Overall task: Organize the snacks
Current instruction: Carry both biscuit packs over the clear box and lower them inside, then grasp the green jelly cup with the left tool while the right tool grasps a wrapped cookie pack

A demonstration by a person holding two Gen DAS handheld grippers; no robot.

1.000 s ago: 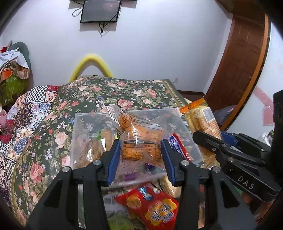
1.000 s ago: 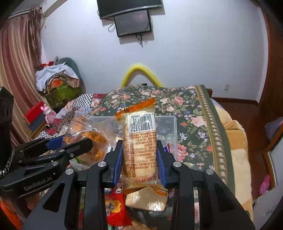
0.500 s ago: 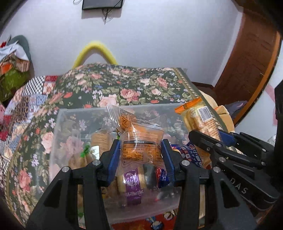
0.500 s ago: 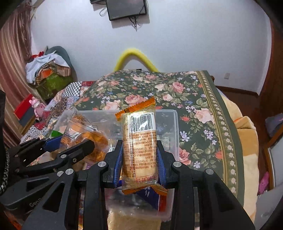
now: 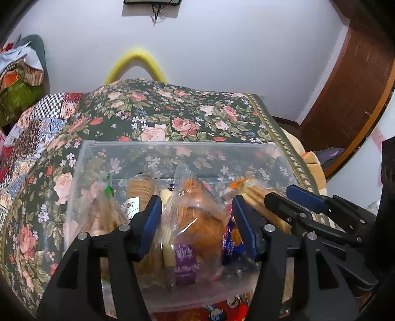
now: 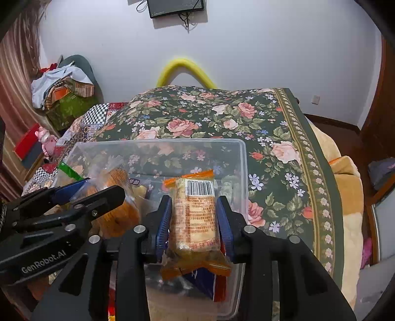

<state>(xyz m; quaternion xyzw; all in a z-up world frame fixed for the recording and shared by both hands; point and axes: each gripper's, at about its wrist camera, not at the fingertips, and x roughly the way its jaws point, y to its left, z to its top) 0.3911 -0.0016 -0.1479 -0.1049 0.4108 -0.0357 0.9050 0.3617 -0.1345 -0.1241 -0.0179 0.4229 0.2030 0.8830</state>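
- The left tool (image 5: 196, 217) has its blue-padded fingers (image 5: 151, 222) closed against a clear bag of orange snack (image 5: 197, 217), gripping it from both sides; the bag sits low inside the clear plastic bin (image 5: 158, 145).
- The right tool (image 6: 193, 219) is clamped on an orange-edged cracker packet (image 6: 195, 217), held upright with its barcode end up, over the right-hand part of the same bin (its lower crimp hangs below the fingers).
- In the left wrist view the right tool shows at the right edge (image 5: 308, 214), just beside the left one, with the cracker packet (image 5: 256, 195) between its fingers.
- In the right wrist view the left tool enters from the left (image 6: 81, 200), with the orange snack bag (image 6: 118, 197) caught in it.
- Other wrapped snacks already lie in the bin: a brown biscuit roll (image 5: 140, 190), a purple-labelled pack (image 5: 185, 256) and a blue wrapper (image 5: 232, 242).
- A red snack bag (image 5: 222, 311) lies outside the bin, against its near wall.
- The bin rests on a bed covered by a dark floral bedspread (image 6: 222, 118); a patchwork quilt (image 5: 29, 128) lies to the left.
- A yellow curved tube (image 6: 185, 69) rises behind the bed against the white wall, below a wall-mounted screen (image 6: 175, 7).
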